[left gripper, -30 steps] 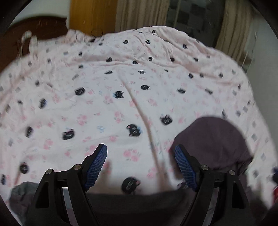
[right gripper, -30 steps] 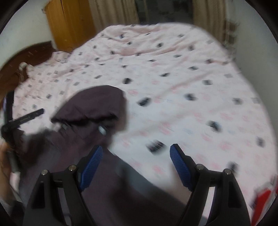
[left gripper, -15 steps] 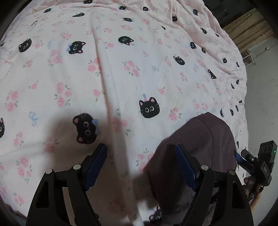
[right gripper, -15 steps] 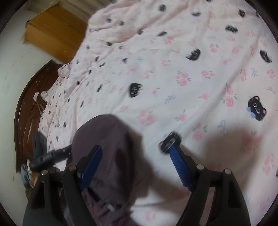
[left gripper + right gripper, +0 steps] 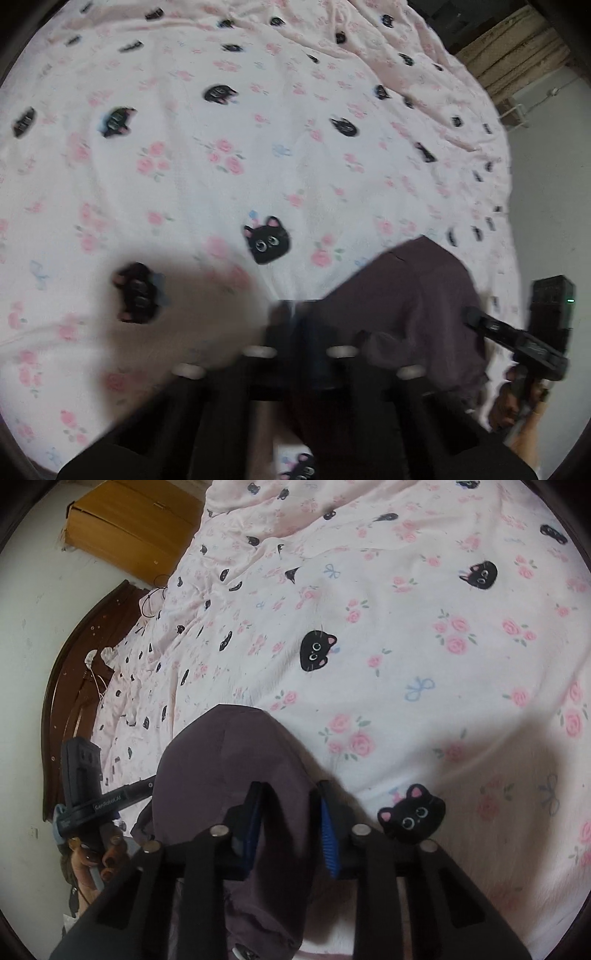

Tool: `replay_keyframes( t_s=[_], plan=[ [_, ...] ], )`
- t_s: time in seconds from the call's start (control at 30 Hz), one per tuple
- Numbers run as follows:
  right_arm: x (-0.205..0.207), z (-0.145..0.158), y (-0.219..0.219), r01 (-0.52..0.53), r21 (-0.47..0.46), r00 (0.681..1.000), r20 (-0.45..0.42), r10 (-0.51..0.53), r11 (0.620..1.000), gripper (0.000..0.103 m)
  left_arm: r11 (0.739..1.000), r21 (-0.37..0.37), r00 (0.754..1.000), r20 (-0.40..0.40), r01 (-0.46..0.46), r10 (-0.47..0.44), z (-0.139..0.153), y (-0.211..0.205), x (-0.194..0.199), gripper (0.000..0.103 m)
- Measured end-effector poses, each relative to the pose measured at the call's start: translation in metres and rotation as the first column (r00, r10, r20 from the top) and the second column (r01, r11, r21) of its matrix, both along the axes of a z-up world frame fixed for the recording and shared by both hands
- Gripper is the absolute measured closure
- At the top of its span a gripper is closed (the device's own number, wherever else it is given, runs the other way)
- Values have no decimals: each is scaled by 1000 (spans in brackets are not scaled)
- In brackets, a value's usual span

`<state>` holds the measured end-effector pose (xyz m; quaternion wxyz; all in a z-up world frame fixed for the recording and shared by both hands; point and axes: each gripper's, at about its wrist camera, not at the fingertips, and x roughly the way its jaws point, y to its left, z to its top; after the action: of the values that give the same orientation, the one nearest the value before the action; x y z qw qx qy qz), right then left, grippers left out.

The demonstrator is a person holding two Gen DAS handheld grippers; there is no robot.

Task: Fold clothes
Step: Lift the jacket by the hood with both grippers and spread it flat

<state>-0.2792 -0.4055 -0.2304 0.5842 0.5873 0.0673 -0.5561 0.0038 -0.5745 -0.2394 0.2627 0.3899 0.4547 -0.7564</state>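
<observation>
both grippers [image 5: 290, 825] closing on purple garment [image 5: 229, 753]

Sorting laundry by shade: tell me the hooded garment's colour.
Dark purple-grey, plain; the hooded garment shows best in the right wrist view.

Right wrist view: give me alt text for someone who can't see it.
The right gripper is closing its blue-padded fingers on a fold of a dark purple garment lying on a pink bedsheet printed with black cat faces and roses. At left, a hand holds the left gripper at the garment's other edge.
</observation>
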Motion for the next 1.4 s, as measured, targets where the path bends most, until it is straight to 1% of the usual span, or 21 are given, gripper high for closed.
replay_keyframes(
  t_s=[0.07, 0.13, 0.23, 0.27, 0.3, 0.33, 0.37, 0.4, 0.5, 0.63, 0.77, 0.9, 1.03, 1.1, 1.13, 1.2, 1.3, 1.4],
  plan=[
    [1, 2, 0, 0, -4, 1000, -13, 0, 1000, 84, 1000, 13, 1000, -23, 22, -21, 2, 2, -2, 103],
    [2, 5, 1, -3, -7, 1000, -28, 3, 1000, 84, 1000, -9, 1000, -1, 30, -30, 6, 7, -8, 103],
    [2, 8, -2, 0, -6, 999, -43, 0, 1000, 84, 1000, 1, 1000, 4, -2, 2, 10, 4, -6, 103],
    [1, 9, -1, 0, -5, 999, -49, 0, 1000, 81, 1000, 4, 1000, 7, -15, 15, 11, 2, -4, 96],
    [0, 9, 0, -1, -3, 999, -53, 1, 1000, 81, 1000, 7, 1000, 15, -25, 25, 12, 0, -1, 81],
    [-1, 10, 1, -3, 0, 998, -57, 3, 1000, 81, 999, 13, 999, 21, -32, 32, 13, -2, 3, 72],
    [-2, 10, 2, -4, 2, 998, -61, 4, 1000, 81, 999, 23, 999, 19, -37, 37, 13, -3, 8, 56],
    [-4, 11, 4, -6, 2, 998, -63, 6, 1000, 81, 998, 34, 999, 11, -44, 44, 12, -5, 13, 52],
    [-6, 11, 6, -8, 2, 998, -66, 8, 1000, 81, 995, 91, 998, -28, -47, 50, 9, -7, 28, 52],
    [-8, 9, 8, -7, -1, 998, -57, 7, 1000, 81, 966, 253, 987, -135, -47, 84, -6, -5, 43, 52],
    [-8, 8, 9, -4, -2, 999, -50, 3, 1000, 81, 944, 327, 975, -190, -48, 115, -17, -1, 47, 54],
    [-7, 8, 8, 0, 0, 999, -48, 0, 1000, 81, 945, 322, 967, -214, -63, 137, -21, -7, 37, 67],
    [-9, 5, 7, 4, 0, 999, -32, -4, 1000, 81, 941, 336, 967, -221, -44, 124, -25, -14, 22, 73],
    [-10, 4, 6, 6, -5, 1000, -23, -6, 1000, 81, 942, 335, 968, -227, -26, 107, -25, -17, 16, 91],
    [-10, 4, 6, 7, -9, 1000, -20, -7, 1000, 84, 943, 331, 968, -232, -17, 99, -24, -18, 13, 93],
    [-9, 6, 6, 4, -24, 1000, -24, -5, 1000, 97, 950, 313, 965, -248, 1, 81, -20, -19, 9, 97],
    [-7, 15, 9, -3, -55, 999, -44, 0, 998, 98, 964, 267, 965, -256, 15, 56, -10, -21, 4, 98],
    [-9, 31, 18, 10, -108, 997, -74, -18, 994, 99, 985, 174, 969, -245, 9, 34, 5, -22, 1, 98]
  ],
)
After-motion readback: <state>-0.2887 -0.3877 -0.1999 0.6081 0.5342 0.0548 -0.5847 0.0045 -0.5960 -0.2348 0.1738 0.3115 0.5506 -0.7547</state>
